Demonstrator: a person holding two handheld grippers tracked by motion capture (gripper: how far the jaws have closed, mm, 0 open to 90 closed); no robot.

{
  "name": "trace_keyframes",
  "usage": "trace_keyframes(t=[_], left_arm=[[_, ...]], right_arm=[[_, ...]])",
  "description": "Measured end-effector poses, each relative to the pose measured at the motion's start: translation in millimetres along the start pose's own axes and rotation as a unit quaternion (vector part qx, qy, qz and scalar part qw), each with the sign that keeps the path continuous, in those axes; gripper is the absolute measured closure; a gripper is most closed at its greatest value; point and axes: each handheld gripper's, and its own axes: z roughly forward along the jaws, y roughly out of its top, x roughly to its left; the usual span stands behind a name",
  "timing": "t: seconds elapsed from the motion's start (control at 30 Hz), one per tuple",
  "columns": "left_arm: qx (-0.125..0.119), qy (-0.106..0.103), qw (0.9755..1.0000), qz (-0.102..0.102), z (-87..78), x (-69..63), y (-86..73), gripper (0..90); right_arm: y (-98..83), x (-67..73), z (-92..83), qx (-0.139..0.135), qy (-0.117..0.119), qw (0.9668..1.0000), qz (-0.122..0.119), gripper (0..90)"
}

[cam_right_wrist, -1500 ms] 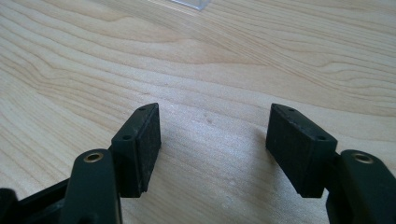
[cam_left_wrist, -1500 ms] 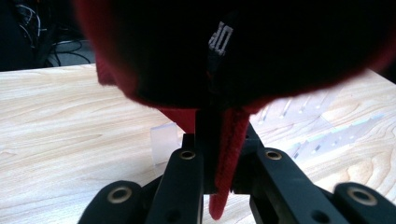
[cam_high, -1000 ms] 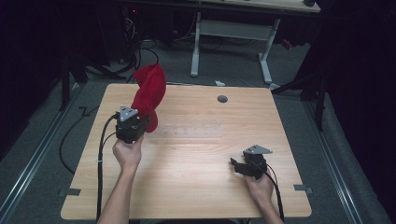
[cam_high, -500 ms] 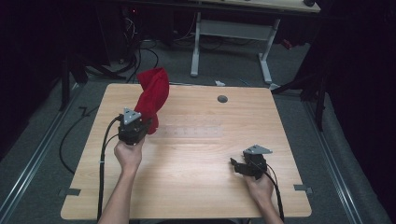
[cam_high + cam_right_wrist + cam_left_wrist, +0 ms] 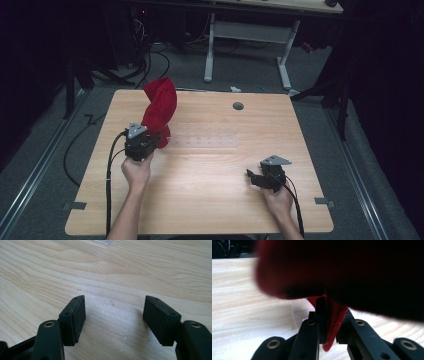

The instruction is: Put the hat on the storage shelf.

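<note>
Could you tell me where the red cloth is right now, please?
In the high view, the red cloth stands bunched over the wooden table's far-left part, pinched by the left gripper.

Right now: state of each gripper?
Left gripper: closed on the red cloth, holding it up off the table.
Right gripper: open, nothing between the jaws.

Legible text, labels, brands, numbers, signs: none can be read in any view. Surfaces checked: wooden table, red cloth, the black grippers and their grey top plates. All are unmarked or too small and blurred to make out.
</note>
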Motion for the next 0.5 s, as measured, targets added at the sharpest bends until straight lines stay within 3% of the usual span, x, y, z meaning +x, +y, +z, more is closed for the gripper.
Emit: trace_keyframes(t=[0.1, 0.33, 0.43, 0.5], left_arm=[[0.007, 0.002, 0.9999, -0.011, -3.3, 3.4, -0.4, 76.4], [0.028, 0.005, 0.9996, -0.002, -11.2, 2.5, -5.4, 49.7], [0.03, 0.009, 0.9995, -0.009, -17.7, 5.4, -7.3, 45.3], [0.033, 0.009, 0.9994, -0.001, -22.7, 5.3, -8.3, 43.3]], right_arm=[[0.0, 0.0, 0.0, 0.0, 0.0, 1.0, 0.0, 35.0], [0.0, 0.0, 0.0, 0.0, 0.0, 1.0, 0.0, 35.0], [0.0, 0.0, 0.0, 0.0, 0.0, 1.0, 0.0, 35.0], [0.0, 0.0, 0.0, 0.0, 0.0, 1.0, 0.0, 34.9]])
